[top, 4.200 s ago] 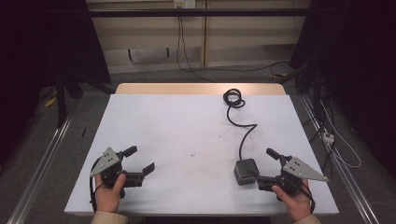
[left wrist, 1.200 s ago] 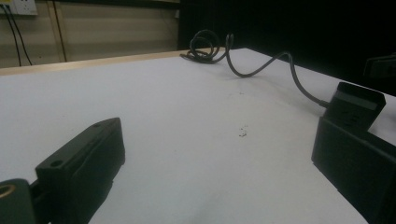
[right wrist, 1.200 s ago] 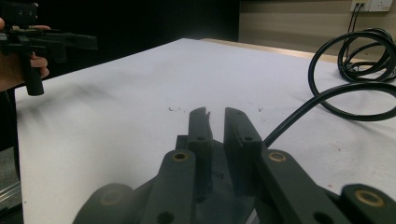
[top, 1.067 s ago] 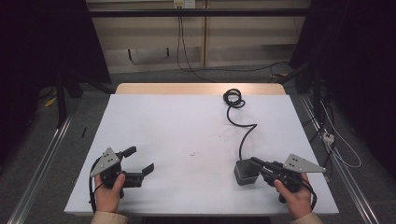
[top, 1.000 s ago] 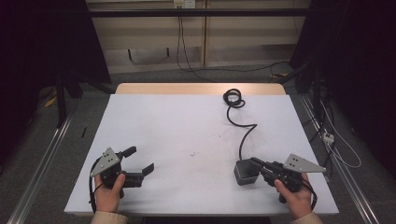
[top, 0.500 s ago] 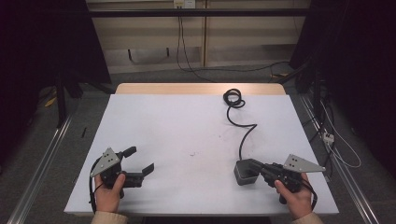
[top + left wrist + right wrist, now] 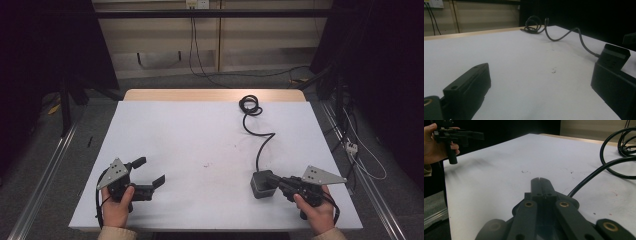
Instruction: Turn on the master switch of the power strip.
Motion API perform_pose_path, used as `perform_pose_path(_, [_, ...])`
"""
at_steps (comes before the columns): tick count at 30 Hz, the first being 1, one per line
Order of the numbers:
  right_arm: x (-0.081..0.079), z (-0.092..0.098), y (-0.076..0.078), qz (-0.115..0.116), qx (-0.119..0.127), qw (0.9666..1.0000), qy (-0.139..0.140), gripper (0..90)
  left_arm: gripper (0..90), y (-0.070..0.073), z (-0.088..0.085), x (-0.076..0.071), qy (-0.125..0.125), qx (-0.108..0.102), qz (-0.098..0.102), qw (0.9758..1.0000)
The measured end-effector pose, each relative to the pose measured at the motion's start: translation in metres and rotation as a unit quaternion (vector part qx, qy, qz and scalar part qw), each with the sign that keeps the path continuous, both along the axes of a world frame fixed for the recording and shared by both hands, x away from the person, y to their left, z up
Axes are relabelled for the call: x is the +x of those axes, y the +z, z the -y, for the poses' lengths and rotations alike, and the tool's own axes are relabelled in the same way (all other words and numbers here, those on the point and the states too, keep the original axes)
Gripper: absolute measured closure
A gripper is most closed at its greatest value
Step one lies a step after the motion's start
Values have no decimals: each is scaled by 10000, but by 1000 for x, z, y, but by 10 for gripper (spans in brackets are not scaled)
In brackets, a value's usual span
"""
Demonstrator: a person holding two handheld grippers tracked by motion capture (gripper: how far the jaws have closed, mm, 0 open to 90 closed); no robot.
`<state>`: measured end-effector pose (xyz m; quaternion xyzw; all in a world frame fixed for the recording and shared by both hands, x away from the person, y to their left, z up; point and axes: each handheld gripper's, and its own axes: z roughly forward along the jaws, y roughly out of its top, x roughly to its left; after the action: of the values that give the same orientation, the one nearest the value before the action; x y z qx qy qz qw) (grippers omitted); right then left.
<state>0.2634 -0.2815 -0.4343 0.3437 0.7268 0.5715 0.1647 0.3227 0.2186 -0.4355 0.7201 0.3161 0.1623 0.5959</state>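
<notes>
A black power adapter (image 7: pixel 259 186) lies near the table's front right, and its cable (image 7: pixel 258 146) runs back to a coil (image 7: pixel 250 105). My right gripper (image 7: pixel 269 176) is shut with nothing between its jaws, which lie over the adapter's top. In the right gripper view the closed jaws (image 7: pixel 540 180) point across the table, and the cable (image 7: pixel 599 170) comes out from beneath them. My left gripper (image 7: pixel 149 171) rests open at the front left with nothing in it. Its view shows both wide-set jaws and the adapter (image 7: pixel 615 53) beyond them.
The white table (image 7: pixel 200 130) has a wooden strip along its far edge. A few small dark marks (image 7: pixel 206 164) dot its middle. Metal rails run along the floor on both sides, and loose wires (image 7: pixel 350 146) lie right of the table.
Since the oldest frame my right gripper has shut and swung left onto the adapter. Over the last second it has barely moved. The left gripper has stayed still.
</notes>
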Motion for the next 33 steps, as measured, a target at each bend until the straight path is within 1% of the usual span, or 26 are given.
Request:
perform_pose_path(10, [0, 0, -2, -48, -120, 9999, 51, 900, 23, 0, 1, 0, -15, 7, -1, 10000])
perform_pose_path(33, [-1, 0, -4, -51, -250, 9996, 96, 900, 24, 1, 1, 0, 7, -29, 4, 10000])
